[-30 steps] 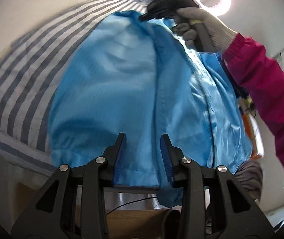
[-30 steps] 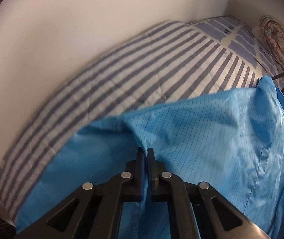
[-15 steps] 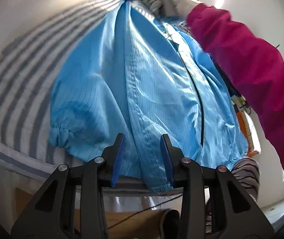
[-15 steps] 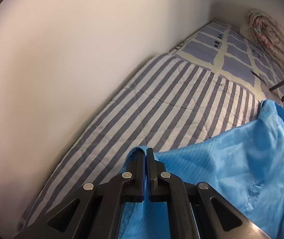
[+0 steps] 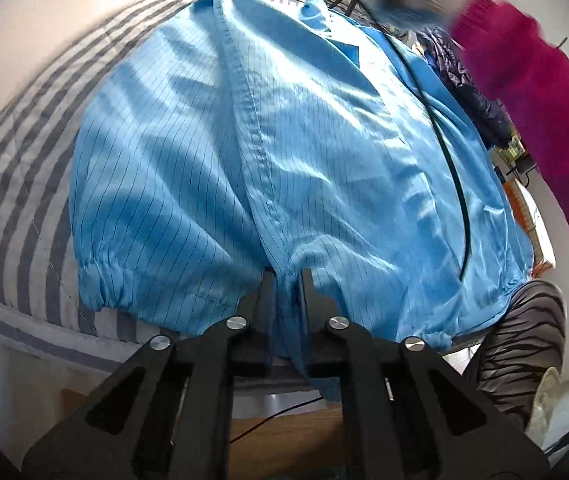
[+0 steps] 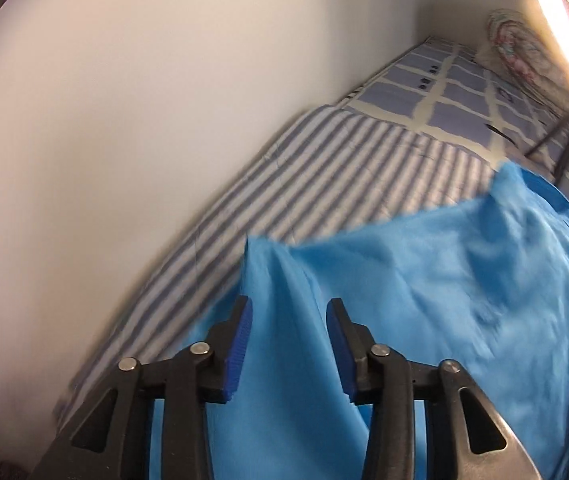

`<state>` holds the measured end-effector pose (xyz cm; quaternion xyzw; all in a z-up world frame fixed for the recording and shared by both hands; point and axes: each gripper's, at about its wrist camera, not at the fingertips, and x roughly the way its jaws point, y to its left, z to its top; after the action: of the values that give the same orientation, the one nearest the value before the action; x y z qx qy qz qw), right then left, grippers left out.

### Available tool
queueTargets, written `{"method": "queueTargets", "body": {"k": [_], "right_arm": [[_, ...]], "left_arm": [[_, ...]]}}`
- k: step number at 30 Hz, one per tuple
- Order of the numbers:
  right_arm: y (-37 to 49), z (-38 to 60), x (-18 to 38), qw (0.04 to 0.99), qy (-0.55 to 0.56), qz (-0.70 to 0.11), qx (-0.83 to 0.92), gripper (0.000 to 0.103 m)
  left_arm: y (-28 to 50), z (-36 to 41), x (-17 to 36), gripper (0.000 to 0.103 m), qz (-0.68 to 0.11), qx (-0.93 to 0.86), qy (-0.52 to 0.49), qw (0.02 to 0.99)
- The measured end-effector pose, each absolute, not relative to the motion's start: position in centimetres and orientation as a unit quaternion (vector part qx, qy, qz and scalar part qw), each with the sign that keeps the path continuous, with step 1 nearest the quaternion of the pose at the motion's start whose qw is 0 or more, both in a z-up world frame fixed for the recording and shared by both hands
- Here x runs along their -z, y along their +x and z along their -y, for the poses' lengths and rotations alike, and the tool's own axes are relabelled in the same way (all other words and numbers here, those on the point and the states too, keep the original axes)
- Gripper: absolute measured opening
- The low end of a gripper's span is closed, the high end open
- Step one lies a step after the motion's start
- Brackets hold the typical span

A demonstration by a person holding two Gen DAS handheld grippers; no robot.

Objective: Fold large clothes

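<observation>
The left gripper [image 5: 284,280] had just closed on the blue jacket's [image 5: 284,140] hem; the right gripper [image 6: 289,320] had just opened, its jaws spread above the fabric. A magenta sleeve [image 5: 532,92] crossed the striped bedsheet [image 6: 344,168].

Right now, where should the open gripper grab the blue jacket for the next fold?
Probably the raised ridge of the jacket just ahead of the right gripper, coming down from above. That fold stands up off the striped bedding, so the open jaws can straddle it. The left gripper already pinches the hem.
</observation>
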<state>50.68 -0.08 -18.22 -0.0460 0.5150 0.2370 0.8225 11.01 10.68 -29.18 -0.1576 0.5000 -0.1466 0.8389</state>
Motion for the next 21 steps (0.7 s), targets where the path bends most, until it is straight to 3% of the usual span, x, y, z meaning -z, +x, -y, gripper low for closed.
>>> {"method": "queueTargets", "body": {"k": [10,11,12,14,15,16,17,18,21], "right_arm": [[35.9,10.8,20.8,0.812,-0.01,-0.546,-0.205,0.041],[35.0,11.4,21.1,0.813,-0.008,-0.546,-0.203,0.041],[34.0,11.8,21.3,0.814,-0.005,-0.545,-0.201,0.041],[32.3,13.0,22.2,0.814,0.01,-0.547,-0.193,0.041],[31.7,13.5,22.6,0.813,0.021,-0.55,-0.19,0.041],[31.5,14.0,23.0,0.812,0.03,-0.552,-0.188,0.041],[31.0,14.7,23.6,0.809,0.048,-0.556,-0.185,0.041],[30.7,15.2,23.9,0.805,0.06,-0.561,-0.183,0.042],[30.3,15.5,24.9,0.793,0.07,-0.575,-0.188,0.041]], "left_arm": [[10.3,-12.6,27.1,0.002,-0.464,0.14,-0.199,0.852],[10.3,-12.4,26.8,0.007,-0.464,0.139,-0.193,0.853],[10.5,-12.2,26.6,0.028,-0.466,0.138,-0.19,0.853],[11.2,-11.8,26.5,0.06,-0.468,0.138,-0.192,0.852],[11.8,-11.5,26.7,0.06,-0.473,0.134,-0.19,0.85],[12.4,-11.3,26.8,0.06,-0.479,0.132,-0.19,0.847],[12.9,-11.1,27.1,0.052,-0.482,0.134,-0.19,0.845],[13.5,-11.0,27.4,0.035,-0.488,0.128,-0.187,0.843],[15.1,-11.3,29.0,0.007,-0.513,0.118,-0.195,0.828]]}}
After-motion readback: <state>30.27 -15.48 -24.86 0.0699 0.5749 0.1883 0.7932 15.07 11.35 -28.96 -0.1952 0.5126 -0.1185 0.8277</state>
